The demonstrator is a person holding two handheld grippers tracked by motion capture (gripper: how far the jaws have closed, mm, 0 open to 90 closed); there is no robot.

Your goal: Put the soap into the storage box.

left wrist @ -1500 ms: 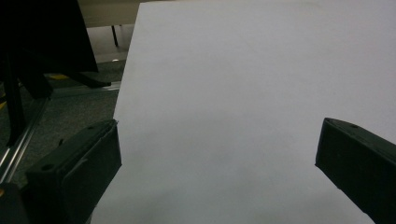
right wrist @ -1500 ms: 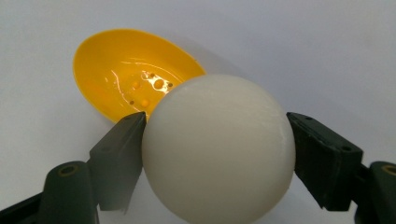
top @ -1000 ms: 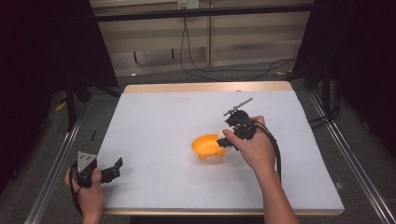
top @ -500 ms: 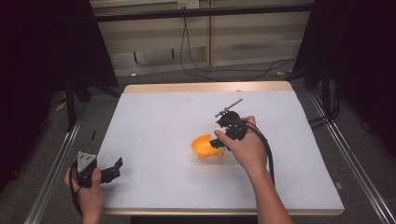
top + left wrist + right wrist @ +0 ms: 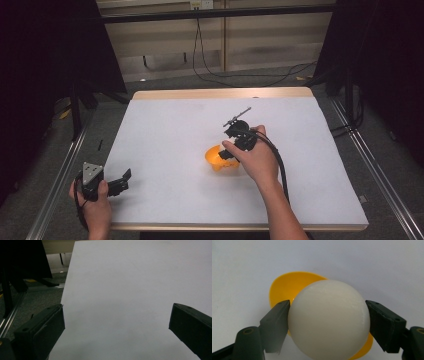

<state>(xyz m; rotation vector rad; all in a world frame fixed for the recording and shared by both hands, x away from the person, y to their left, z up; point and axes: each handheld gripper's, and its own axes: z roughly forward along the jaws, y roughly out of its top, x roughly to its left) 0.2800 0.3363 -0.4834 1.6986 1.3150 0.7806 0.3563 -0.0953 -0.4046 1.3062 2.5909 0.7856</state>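
At the near left corner of the white surface (image 5: 165, 130) the left gripper (image 5: 121, 181) rests with its fingers spread wide on nothing, while right of centre the right gripper (image 5: 328, 315) clamps a white ball (image 5: 329, 319) directly over the orange bowl (image 5: 218, 159).

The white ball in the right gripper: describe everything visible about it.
The white ball is a smooth, matte, plastic-looking sphere, plain and unmarked. The right gripper clamps it, one black jaw pressing each side. It sits over the orange bowl, near the middle of the white table. Whether it touches the bowl cannot be told.
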